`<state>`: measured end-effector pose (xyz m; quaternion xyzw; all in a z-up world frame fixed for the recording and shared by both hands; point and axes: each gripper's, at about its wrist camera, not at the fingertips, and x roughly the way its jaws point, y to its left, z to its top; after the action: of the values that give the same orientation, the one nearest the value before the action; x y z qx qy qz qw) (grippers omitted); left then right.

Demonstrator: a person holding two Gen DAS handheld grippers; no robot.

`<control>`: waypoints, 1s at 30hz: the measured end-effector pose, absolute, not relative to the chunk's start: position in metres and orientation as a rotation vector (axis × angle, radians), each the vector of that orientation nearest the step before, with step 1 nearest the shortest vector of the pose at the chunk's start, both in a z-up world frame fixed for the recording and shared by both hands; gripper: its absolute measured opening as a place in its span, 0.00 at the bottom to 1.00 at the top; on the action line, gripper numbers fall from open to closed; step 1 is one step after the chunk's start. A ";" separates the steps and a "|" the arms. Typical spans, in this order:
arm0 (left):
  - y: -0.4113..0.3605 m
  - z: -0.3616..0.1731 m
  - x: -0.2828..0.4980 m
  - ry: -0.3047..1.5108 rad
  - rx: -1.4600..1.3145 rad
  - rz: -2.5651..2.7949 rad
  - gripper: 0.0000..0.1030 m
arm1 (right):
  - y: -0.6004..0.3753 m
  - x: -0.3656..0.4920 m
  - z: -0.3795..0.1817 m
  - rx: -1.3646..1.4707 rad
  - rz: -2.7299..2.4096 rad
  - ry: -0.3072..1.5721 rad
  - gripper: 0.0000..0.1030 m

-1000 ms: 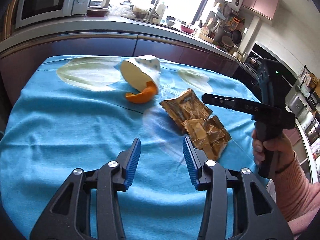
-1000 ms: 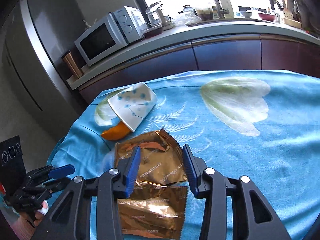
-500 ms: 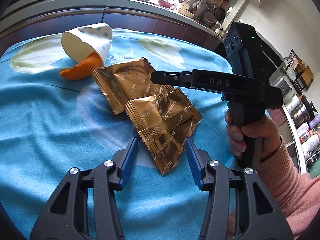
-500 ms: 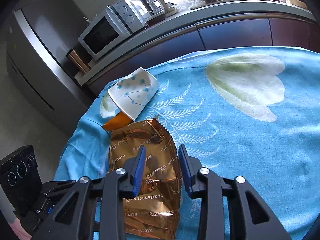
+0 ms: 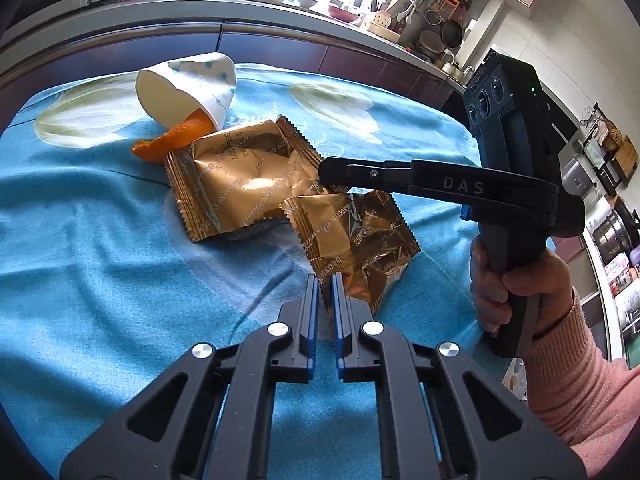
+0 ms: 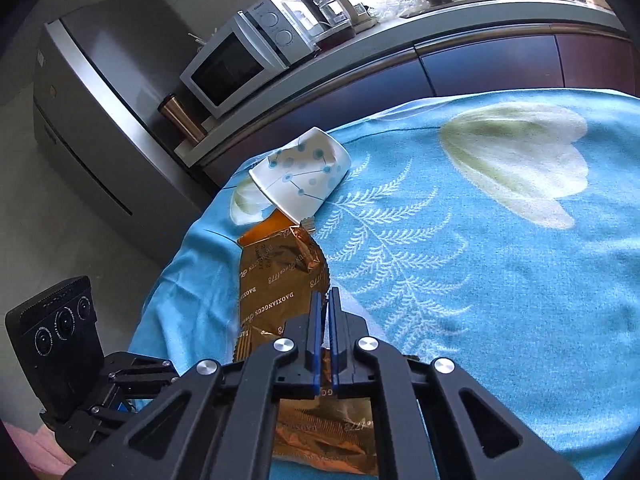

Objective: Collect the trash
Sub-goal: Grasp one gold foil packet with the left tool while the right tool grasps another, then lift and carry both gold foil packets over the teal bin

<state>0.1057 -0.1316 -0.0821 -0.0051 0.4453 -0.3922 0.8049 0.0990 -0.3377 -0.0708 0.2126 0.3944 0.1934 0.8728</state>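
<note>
Gold foil wrappers lie on the blue tablecloth (image 5: 80, 280): the near wrapper (image 5: 352, 236) is pinched at its edge by the left gripper (image 5: 326, 280), the far wrapper (image 5: 240, 184) by the right gripper (image 6: 327, 300). Both jaws have just been closing onto foil. A tipped paper cup (image 5: 188, 88) and orange peel (image 5: 172, 140) sit just beyond.

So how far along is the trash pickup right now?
Nothing looks collected yet: no bin is in view. In hand: the left gripper has just closed on the near gold wrapper, and the right gripper has just closed on the far wrapper, both still on the blue cloth. Left: the tipped paper cup and orange peel, untouched.
</note>
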 end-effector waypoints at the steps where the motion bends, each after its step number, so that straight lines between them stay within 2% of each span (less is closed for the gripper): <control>1: -0.129 -0.080 0.104 0.947 -0.016 -0.844 0.04 | -0.338 0.098 -0.070 0.449 0.409 0.820 0.02; 30: 0.039 -0.037 0.071 0.780 -0.178 -0.621 0.01 | -0.310 0.085 -0.036 0.565 0.522 0.713 0.00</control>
<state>0.0710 0.0387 -0.0374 -0.0852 0.3735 -0.2976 0.8745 0.0848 -0.3098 -0.0363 0.2696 0.3405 0.2494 0.8655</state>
